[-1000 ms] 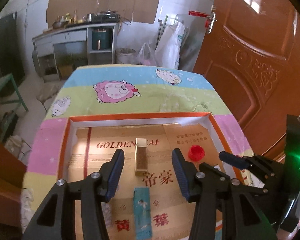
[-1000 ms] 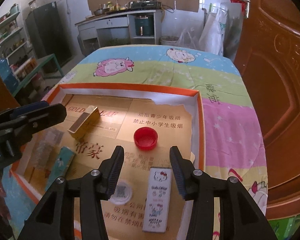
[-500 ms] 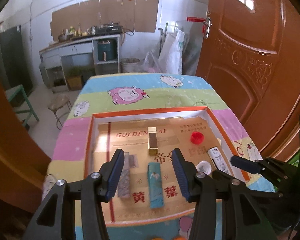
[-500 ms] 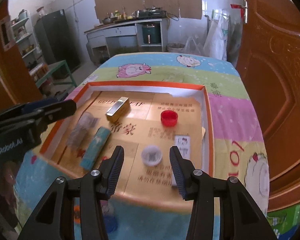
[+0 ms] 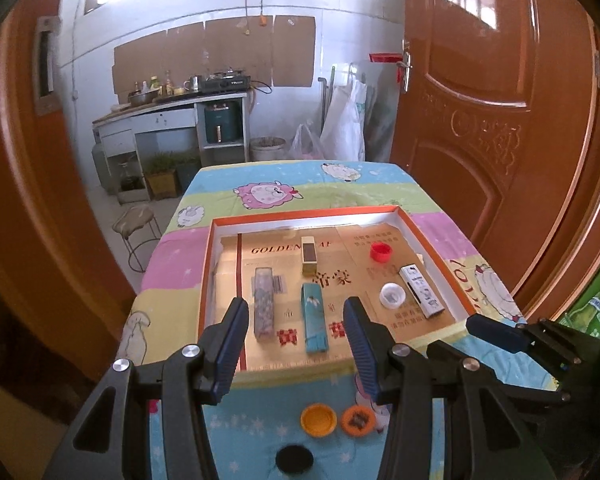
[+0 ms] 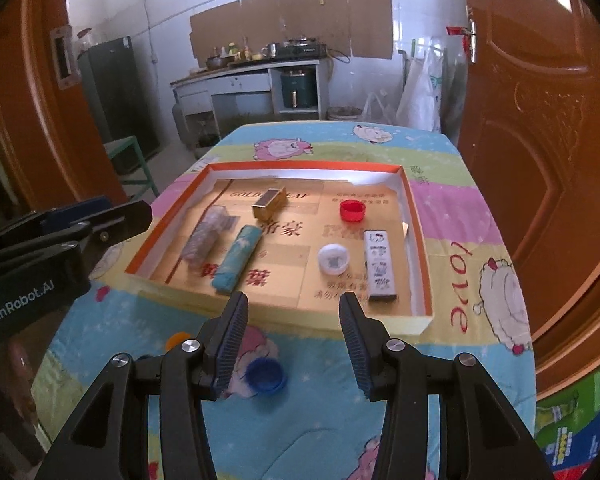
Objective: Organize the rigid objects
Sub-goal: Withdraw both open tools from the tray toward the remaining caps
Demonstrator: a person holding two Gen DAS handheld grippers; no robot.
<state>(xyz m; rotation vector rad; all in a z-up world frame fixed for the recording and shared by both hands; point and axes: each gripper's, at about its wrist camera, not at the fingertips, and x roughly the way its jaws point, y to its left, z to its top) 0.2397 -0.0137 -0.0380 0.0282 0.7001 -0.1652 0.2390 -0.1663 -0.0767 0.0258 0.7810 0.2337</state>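
Inside, tray (image 5: pixel 210 280) liner printed "GOLDEN LEAF", left gripper (image 5: pixel 294 336) marked "GenRobot.AI", both jaws open.

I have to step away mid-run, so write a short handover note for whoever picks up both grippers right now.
Left gripper: open, empty, held above the table's near end. Right gripper: open, empty, same height.
In the tray: gold box, clear patterned box, teal box, red cap, white cap, Hello Kitty box, all lying apart.
Outside the tray, on the cloth near you: two orange caps, a blue cap, a black cap.
Done: six items are in the tray. Left: probably the four loose caps.
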